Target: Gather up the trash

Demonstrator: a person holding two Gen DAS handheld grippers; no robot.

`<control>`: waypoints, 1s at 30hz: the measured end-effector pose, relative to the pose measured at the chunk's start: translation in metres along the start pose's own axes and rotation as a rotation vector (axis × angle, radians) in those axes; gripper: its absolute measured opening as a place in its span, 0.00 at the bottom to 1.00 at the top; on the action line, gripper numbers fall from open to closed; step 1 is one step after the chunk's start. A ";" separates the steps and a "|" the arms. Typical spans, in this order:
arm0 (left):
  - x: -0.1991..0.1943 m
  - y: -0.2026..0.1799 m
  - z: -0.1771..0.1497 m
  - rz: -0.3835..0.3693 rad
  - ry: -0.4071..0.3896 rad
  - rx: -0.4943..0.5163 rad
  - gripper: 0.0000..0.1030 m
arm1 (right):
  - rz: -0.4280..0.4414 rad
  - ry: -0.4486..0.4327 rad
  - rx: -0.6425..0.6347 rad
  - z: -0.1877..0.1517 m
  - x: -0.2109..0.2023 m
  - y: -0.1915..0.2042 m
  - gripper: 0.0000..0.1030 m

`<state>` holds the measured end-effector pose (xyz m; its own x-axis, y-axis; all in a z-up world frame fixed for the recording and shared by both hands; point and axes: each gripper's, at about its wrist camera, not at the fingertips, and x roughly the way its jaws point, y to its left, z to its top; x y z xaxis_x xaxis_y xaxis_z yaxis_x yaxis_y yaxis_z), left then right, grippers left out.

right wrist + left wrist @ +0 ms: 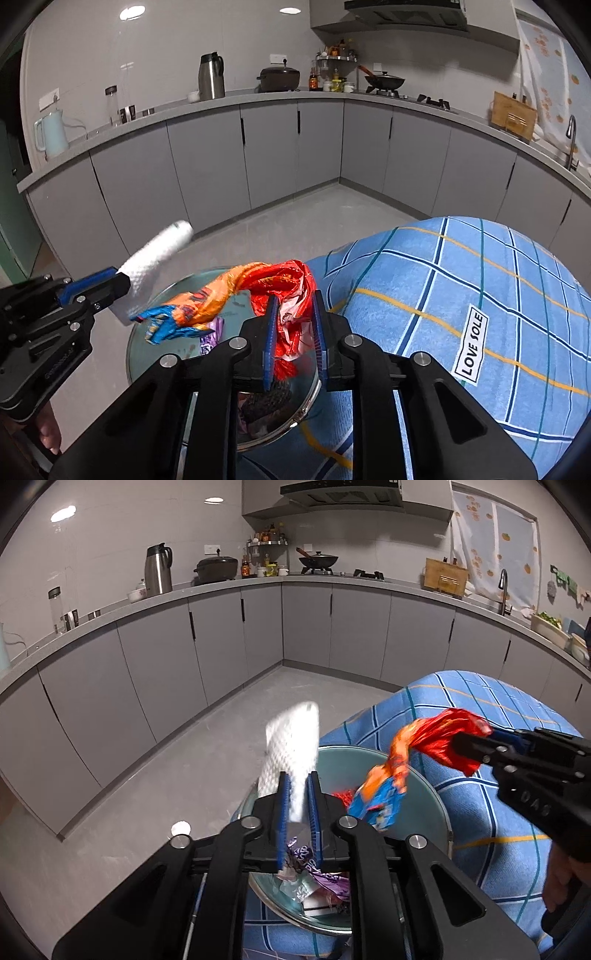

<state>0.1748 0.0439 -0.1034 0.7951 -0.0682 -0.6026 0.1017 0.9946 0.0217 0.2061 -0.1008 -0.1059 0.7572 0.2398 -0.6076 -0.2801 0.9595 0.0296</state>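
My left gripper [298, 779] is shut on a folded white paper towel [291, 749] that sticks up and forward above a glass bowl [436, 797]. It also shows in the right wrist view [155, 258], held by the left gripper [123, 282]. My right gripper [295, 306] is shut on a crumpled red, orange and blue snack wrapper [266, 284], which hangs over the bowl [147, 347]; the left wrist view shows the wrapper [413, 753] in the right gripper [476, 746]. Purple wrappers [325, 877] and other scraps lie in the bowl.
The bowl rests on a surface covered by a blue checked cloth [461, 295] with a "LOVE SOLE" label [472, 343]. Grey floor [207, 753] lies to the left. Grey cabinets [221, 638] and a countertop with a kettle, pots and a sink wrap around the back.
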 end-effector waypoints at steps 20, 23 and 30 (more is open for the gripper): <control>-0.068 -0.001 0.002 0.094 -0.147 -0.015 0.91 | -0.005 -0.155 0.087 -0.020 -0.089 -0.017 0.69; -0.079 -0.003 0.004 0.094 -0.166 -0.009 0.91 | -0.001 -0.172 0.089 -0.019 -0.100 -0.015 0.69; -0.094 0.000 0.006 0.098 -0.198 -0.014 0.91 | -0.003 -0.206 0.087 -0.016 -0.117 -0.011 0.70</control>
<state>0.1041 0.0494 -0.0418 0.9028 0.0158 -0.4297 0.0111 0.9981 0.0600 0.1108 -0.1415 -0.0475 0.8652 0.2532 -0.4328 -0.2324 0.9673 0.1014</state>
